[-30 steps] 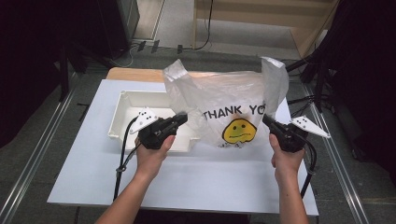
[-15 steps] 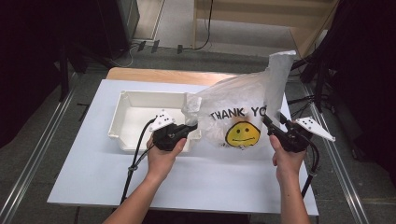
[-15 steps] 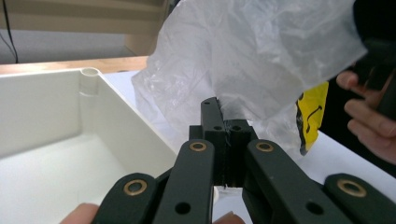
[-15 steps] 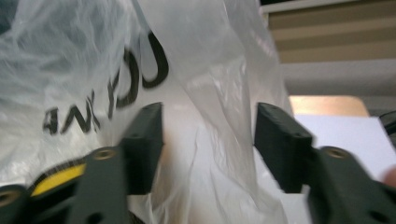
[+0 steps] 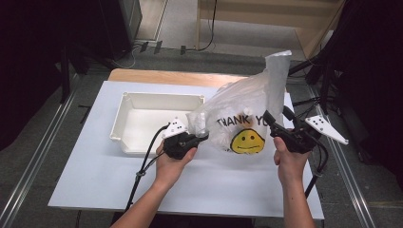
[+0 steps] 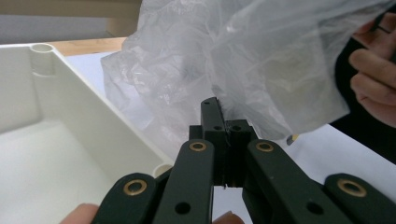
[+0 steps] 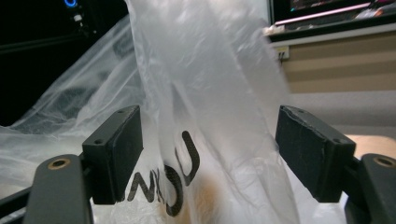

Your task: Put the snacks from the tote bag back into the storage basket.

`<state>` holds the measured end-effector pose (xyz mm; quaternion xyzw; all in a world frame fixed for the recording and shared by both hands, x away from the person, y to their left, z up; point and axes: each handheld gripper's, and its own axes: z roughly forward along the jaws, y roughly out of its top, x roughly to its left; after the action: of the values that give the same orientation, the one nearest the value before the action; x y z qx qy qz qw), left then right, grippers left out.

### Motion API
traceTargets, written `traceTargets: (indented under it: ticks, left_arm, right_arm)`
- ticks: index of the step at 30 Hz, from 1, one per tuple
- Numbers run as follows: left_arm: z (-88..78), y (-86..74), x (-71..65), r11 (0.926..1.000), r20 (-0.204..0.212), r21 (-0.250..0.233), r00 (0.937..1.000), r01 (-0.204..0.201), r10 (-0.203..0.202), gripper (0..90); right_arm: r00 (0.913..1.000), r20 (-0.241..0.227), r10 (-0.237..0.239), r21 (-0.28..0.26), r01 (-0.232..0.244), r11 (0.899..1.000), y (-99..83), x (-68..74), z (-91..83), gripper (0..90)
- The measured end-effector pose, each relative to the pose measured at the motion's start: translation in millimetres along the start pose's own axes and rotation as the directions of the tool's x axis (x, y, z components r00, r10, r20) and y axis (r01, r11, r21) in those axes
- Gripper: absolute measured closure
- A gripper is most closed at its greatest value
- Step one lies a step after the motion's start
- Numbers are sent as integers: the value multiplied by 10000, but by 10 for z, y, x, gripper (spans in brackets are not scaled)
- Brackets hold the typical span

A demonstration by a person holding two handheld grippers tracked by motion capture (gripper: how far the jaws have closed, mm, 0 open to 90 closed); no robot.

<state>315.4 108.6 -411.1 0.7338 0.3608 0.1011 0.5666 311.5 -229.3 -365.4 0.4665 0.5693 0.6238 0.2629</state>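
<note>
The plastic bag [image 5: 247, 118] stands on the tabletop [image 5: 85, 180] just right of the white tray [image 5: 142, 118]. The left gripper [image 5: 202, 137] is clamped on the bag's left edge, anchoring it. The right gripper [image 5: 276, 117] has just been opening, its jaws apart around the right handle, apparently to regrip.

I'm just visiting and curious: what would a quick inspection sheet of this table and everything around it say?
Surface: white table top, a wooden edge at its far side.
Job's things: clear plastic bag printed with a yellow smiley, standing up; one handle sticks upward.
Clutter: white tray beside the bag, looks empty.
Grippers: left hand-held gripper shut on the bag's edge; right hand-held gripper with jaws just opened, bag film between its pads, not pinched.
Cables: a black cable trails from the left one over the table's near edge.
Surroundings: grey floor, wooden furniture behind, dark equipment at both sides.
</note>
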Motion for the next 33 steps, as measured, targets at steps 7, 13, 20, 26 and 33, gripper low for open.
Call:
traceTargets:
  ticks: [7, 13, 20, 26, 33]
  left_arm:
    - [88, -58, -69, 9997, 234, 245, 9997, 14, -20, 900]
    - [147, -166, -118, 9989, 353, 462, 9993, 85, -101, 900]
    - [181, -255, -170, 9983, 458, 559, 9988, 144, -169, 835]
    - [73, -202, -271, 9994, 61, -109, 9994, -333, 333, 431]
    - [-77, -13, -443, 9912, -287, -943, 9954, -933, 909, 234]
  right_arm:
    - [9984, 546, -171, 1259, 102, 9920, -154, -48, 169, 776]
    - [9929, 1185, 48, 2329, -325, 9720, -376, -195, 324, 900]
    - [9900, 1409, 109, 3218, -562, 9451, -558, -272, 457, 898]
    - [9894, 1442, 150, 3334, -628, 9407, -600, -277, 476, 895]
    - [9883, 1519, 102, 3016, -561, 9518, -578, -275, 442, 892]
